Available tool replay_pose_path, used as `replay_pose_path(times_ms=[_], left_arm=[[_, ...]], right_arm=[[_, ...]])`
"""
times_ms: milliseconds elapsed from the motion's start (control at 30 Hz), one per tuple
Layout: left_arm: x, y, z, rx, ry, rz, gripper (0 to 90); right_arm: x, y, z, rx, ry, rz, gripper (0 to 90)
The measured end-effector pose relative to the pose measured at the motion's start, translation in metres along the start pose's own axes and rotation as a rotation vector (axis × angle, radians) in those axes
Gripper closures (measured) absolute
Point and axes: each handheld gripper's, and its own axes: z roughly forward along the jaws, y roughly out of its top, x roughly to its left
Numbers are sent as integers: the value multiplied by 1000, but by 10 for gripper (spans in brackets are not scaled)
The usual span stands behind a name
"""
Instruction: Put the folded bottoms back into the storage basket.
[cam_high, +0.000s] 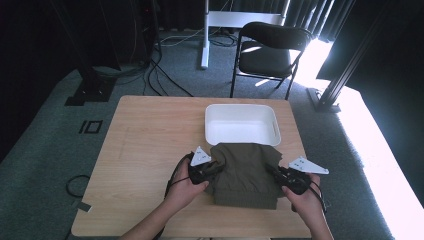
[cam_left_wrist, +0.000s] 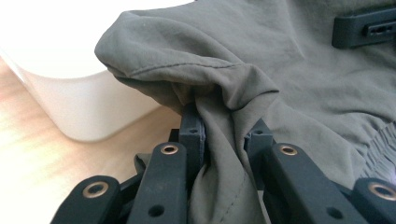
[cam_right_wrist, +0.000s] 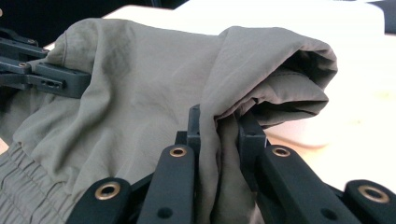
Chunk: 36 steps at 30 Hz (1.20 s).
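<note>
The olive-green garment (cam_high: 244, 175) lies folded into a thick pad on the table (cam_high: 145, 150), its far edge touching or just overlapping the near wall of the white bin (cam_high: 242, 124). The left gripper (cam_high: 212, 170) has its jaws clamped on a bunched fold at the garment's left side; in the left gripper view the cloth (cam_left_wrist: 224, 140) is squeezed between the two black fingers (cam_left_wrist: 191, 133), with the hem rolling over just beyond their tips and the bin's wall (cam_left_wrist: 84, 107) off to that gripper's left. The right gripper (cam_high: 274, 172) bites the opposite side the same way, a wad of fabric (cam_right_wrist: 219, 135) pinched between its fingers (cam_right_wrist: 250, 135) and a rolled cuff or hem hanging just past them.

To my eye the folding looks finished and both grips are set; what seems left is to lift the bundle and lower it forward into the bin, which stands empty.

I cannot tell what kind of garment it is, though a gathered elastic band (cam_right_wrist: 23, 177) shows at one edge. How many layers each gripper has caught is hidden inside the folds, and the underside is out of sight.
</note>
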Motion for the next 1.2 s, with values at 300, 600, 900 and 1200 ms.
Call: replay_pose_path(times_ms=[300,600,900,1200], left_arm=[[11,22,2,-12,10,-2,773],[26,45,1,-43,31,-22,777],[38,72,-3,-64,45,-26,778],[53,95,4,-78,76,-23,779]], right_arm=[[-12,24,9,-25,7,25,802],[-20,51,18,-52,15,28,803],[-26,79,25,-83,22,44,803],[-37,104,41,-93,1,68,802]])
